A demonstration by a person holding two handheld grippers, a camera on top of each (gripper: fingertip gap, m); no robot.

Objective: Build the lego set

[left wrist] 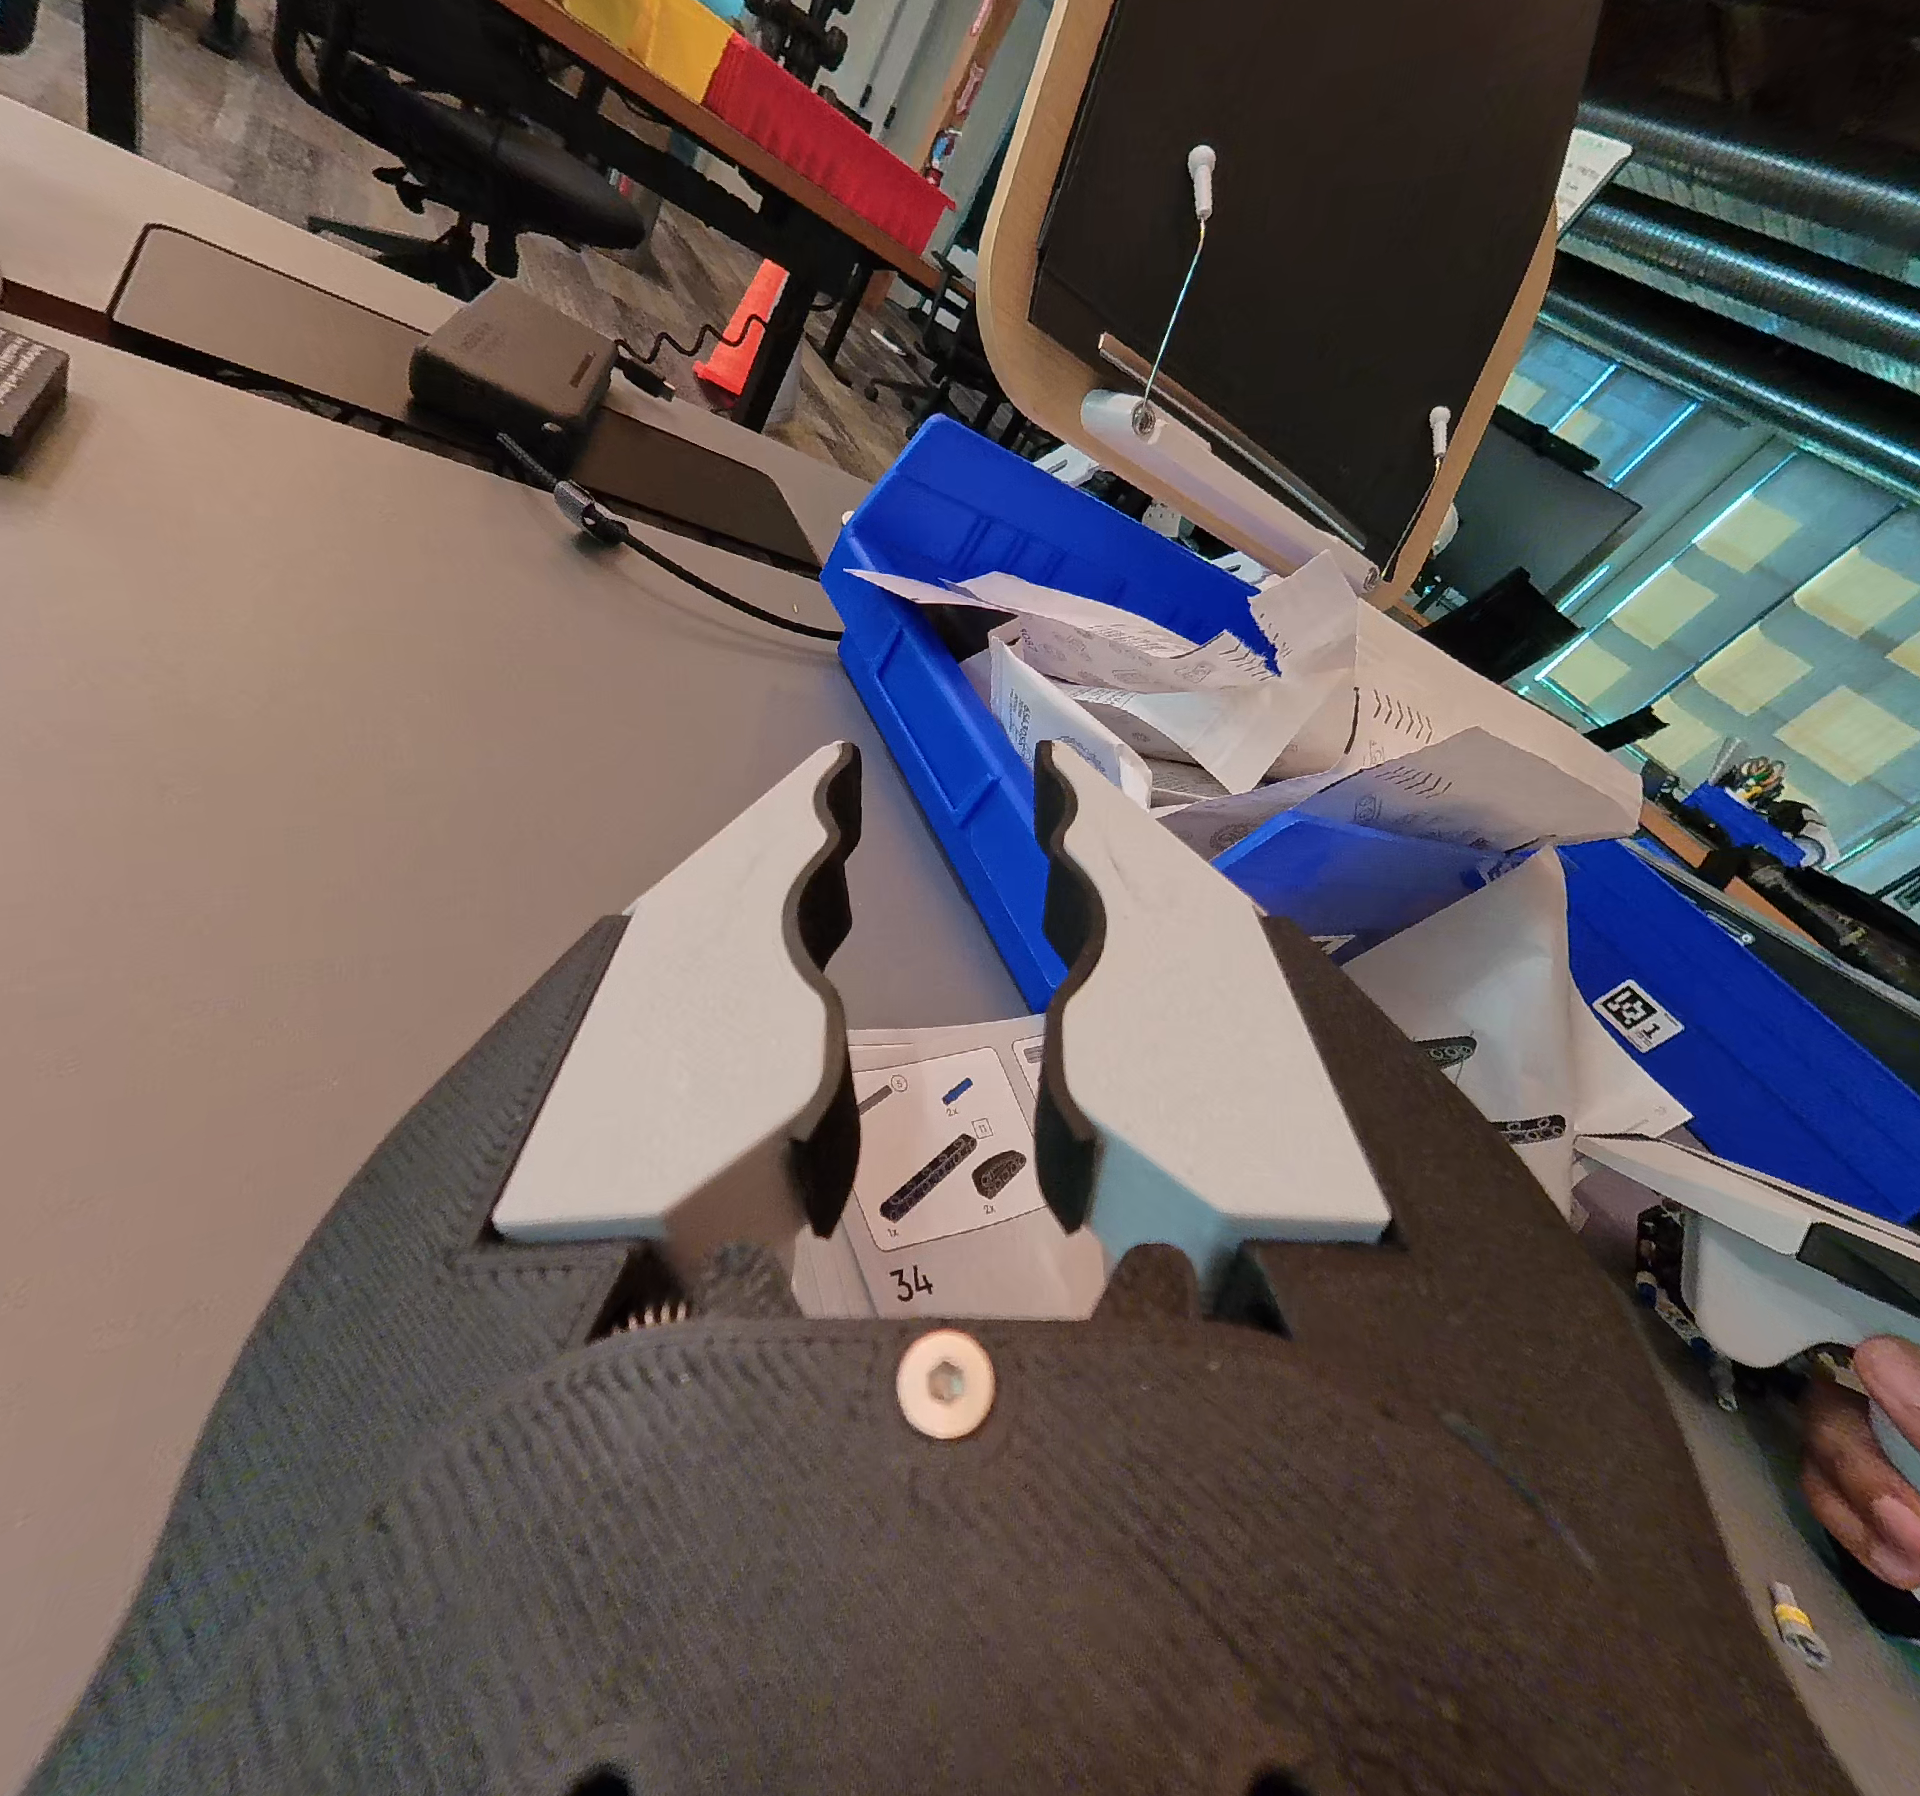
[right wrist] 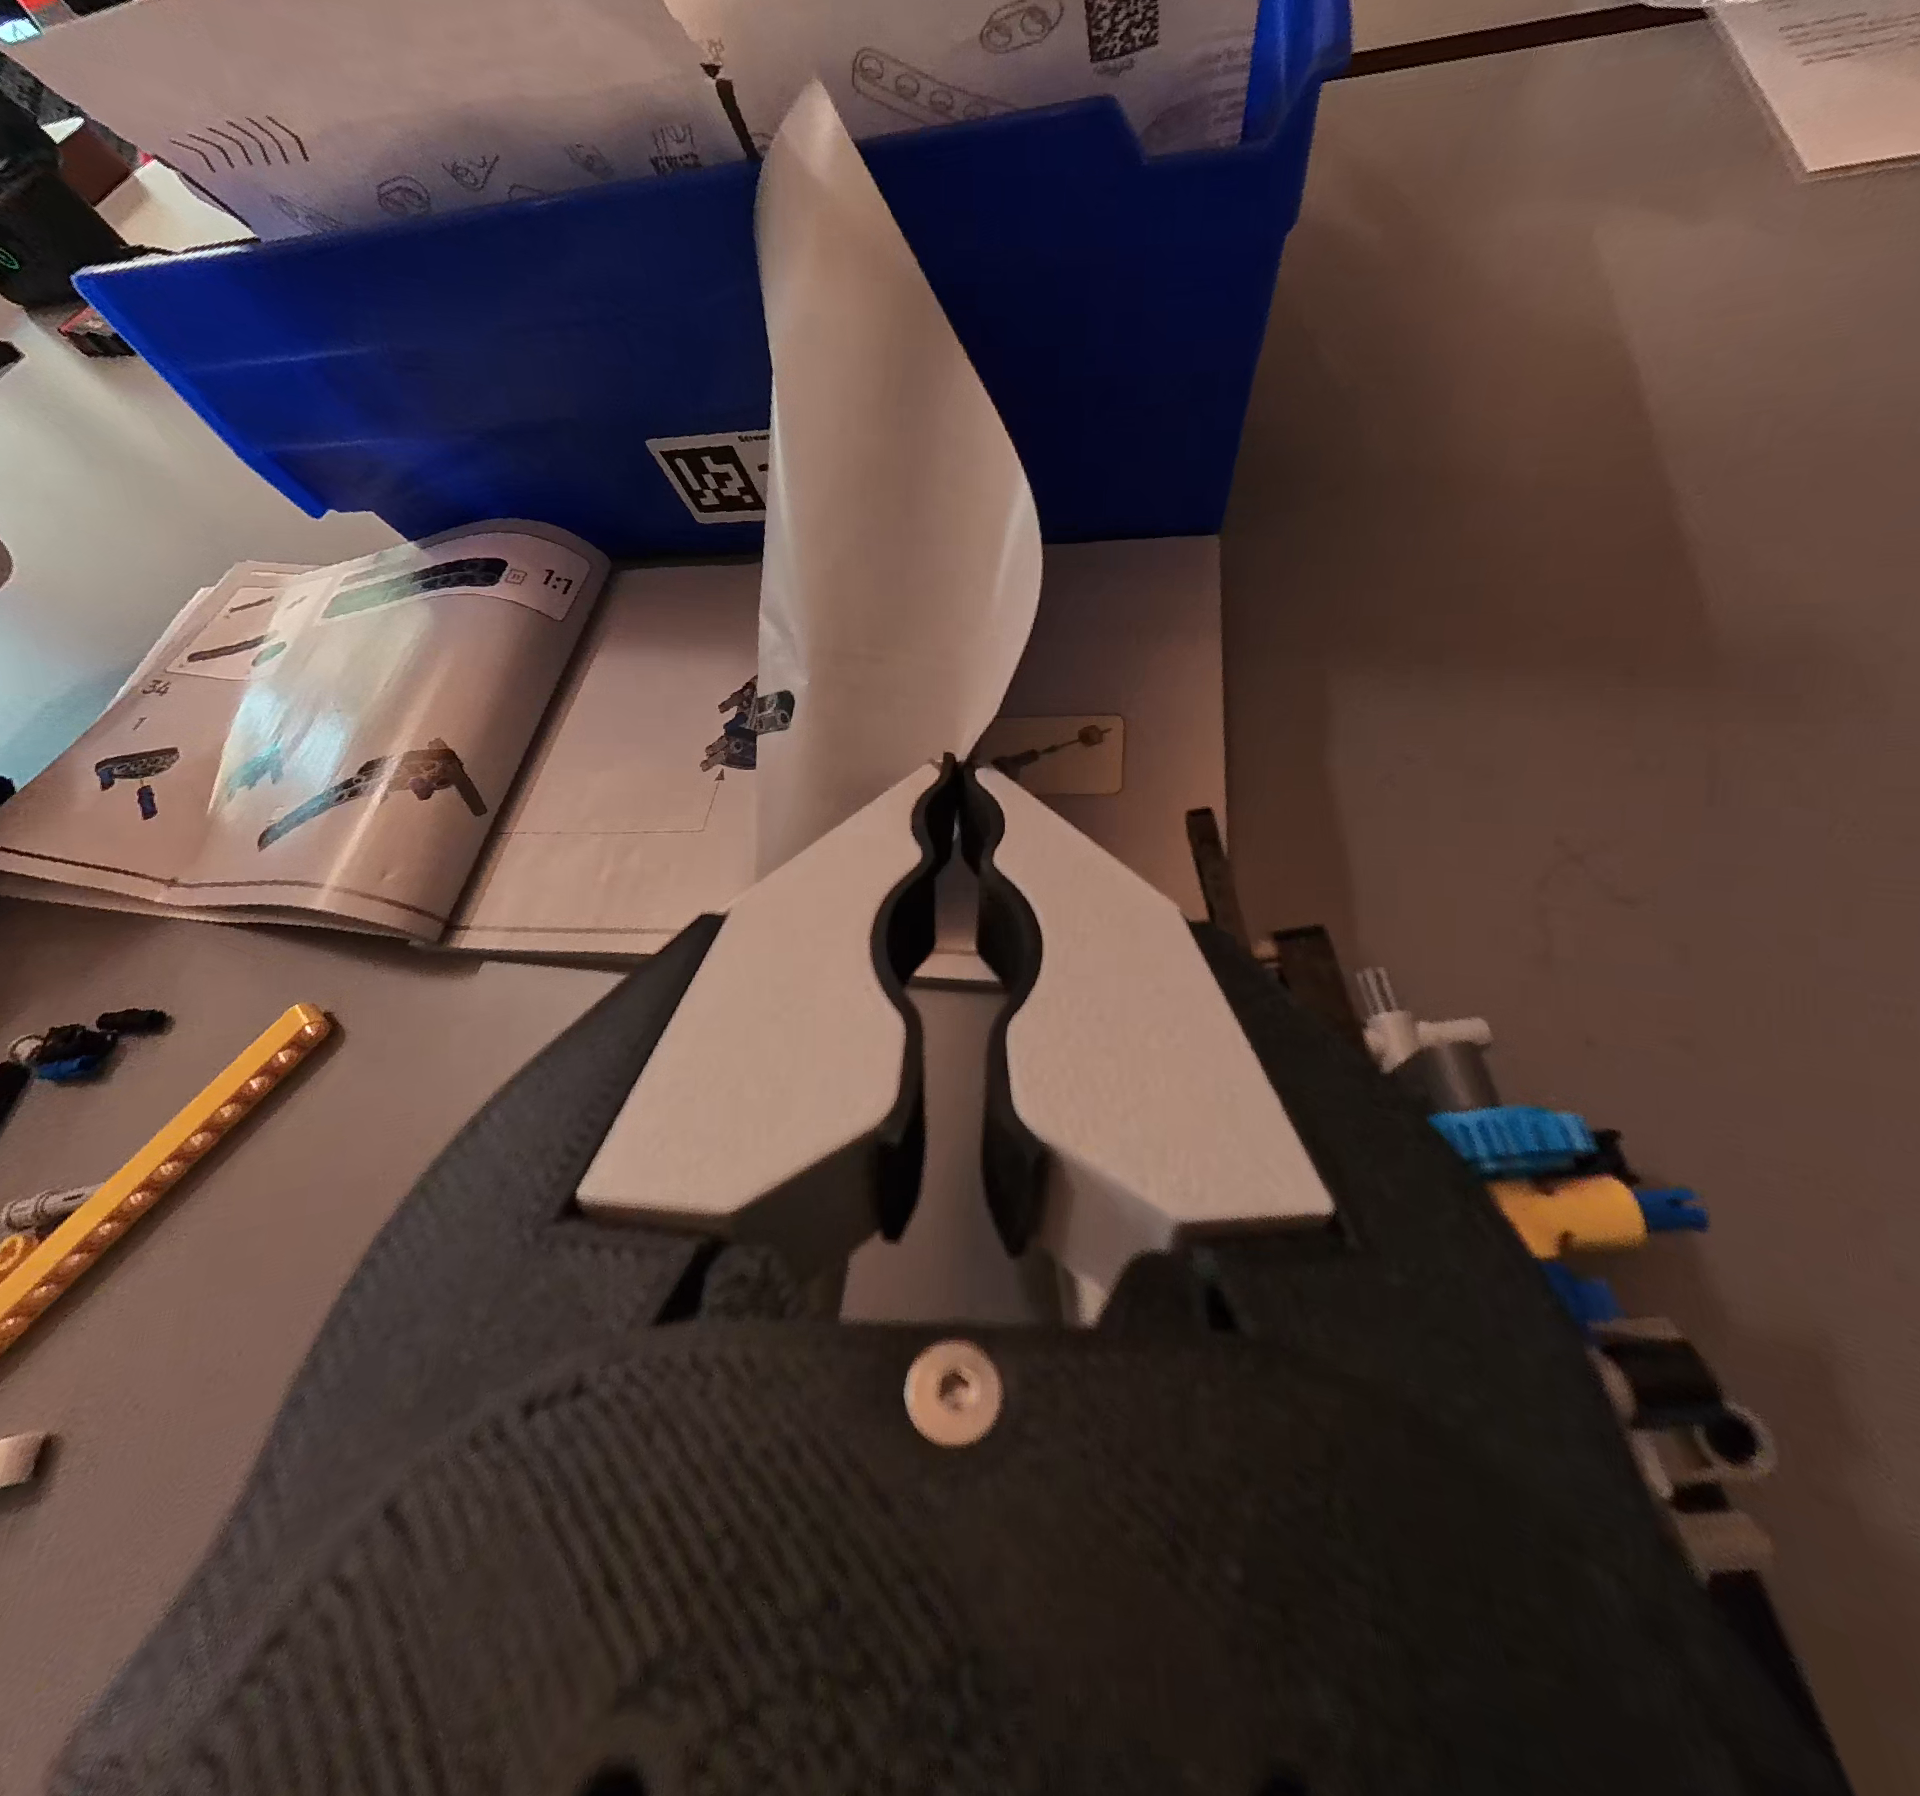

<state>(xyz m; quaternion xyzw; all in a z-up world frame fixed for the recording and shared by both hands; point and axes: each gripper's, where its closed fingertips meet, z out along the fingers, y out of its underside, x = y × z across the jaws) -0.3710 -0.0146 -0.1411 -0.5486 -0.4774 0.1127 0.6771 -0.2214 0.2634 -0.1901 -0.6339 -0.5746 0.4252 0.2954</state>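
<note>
On the left, the left gripper (left wrist: 948,790) hangs above the table with its jaws well apart and nothing between them; part of the instruction booklet (right wrist: 312,728) shows through the gap. Loose parts lie left of the booklet — a long yellow beam (right wrist: 156,1175), stiff and light, best taken across its narrow sides near the middle, and small black and blue pins (right wrist: 78,1045) that are likely slippery and prone to roll.

In the middle, the right gripper (right wrist: 958,767) has its tips pressed together on the corner of a page (right wrist: 883,458), which curls up limp and glossy (thin paper, easily creased or torn if pulled hard). A hold near the corner seems right for turning it.

Further right, the partly built model (right wrist: 1538,1185) lies just beside the right gripper: blue, yellow and grey pieces, light but apt to pop apart if squeezed.

The grey table (left wrist: 312,759) is smooth and matte. Behind stands a blue bin (right wrist: 520,375) stuffed with paper bags — beyond it, an office with desks and chairs.
</note>
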